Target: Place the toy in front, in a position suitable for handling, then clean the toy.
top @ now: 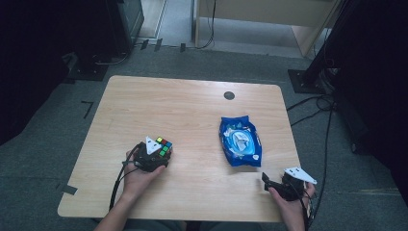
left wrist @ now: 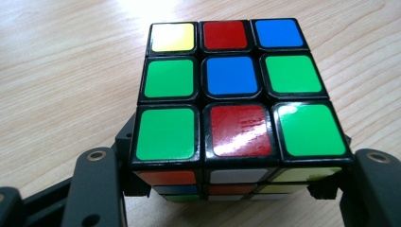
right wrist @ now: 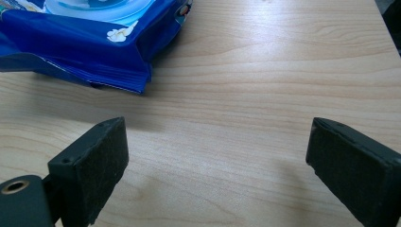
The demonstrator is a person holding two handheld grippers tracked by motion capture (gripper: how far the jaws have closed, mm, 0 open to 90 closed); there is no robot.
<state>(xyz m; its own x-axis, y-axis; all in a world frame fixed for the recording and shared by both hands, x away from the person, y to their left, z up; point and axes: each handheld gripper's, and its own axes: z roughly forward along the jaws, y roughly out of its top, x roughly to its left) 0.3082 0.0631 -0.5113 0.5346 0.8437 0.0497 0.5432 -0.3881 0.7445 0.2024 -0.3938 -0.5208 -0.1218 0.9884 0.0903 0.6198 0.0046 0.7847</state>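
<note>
We have the puzzle cube (left wrist: 231, 109) on the counter (top: 192, 110), flanked by our left tongs (left wrist: 231, 189), which look closed on its lower sides. It seems rigid, light and slick, so flat opposite faces grip best. Our right tongs (right wrist: 215, 165) gape empty near the blue packet (right wrist: 85, 42).

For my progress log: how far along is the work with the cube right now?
Done: the left gripper has its fingers closed on the Rubik's cube. In hand: the cube. Left: the right gripper, open, has not reached the blue packet.
</note>
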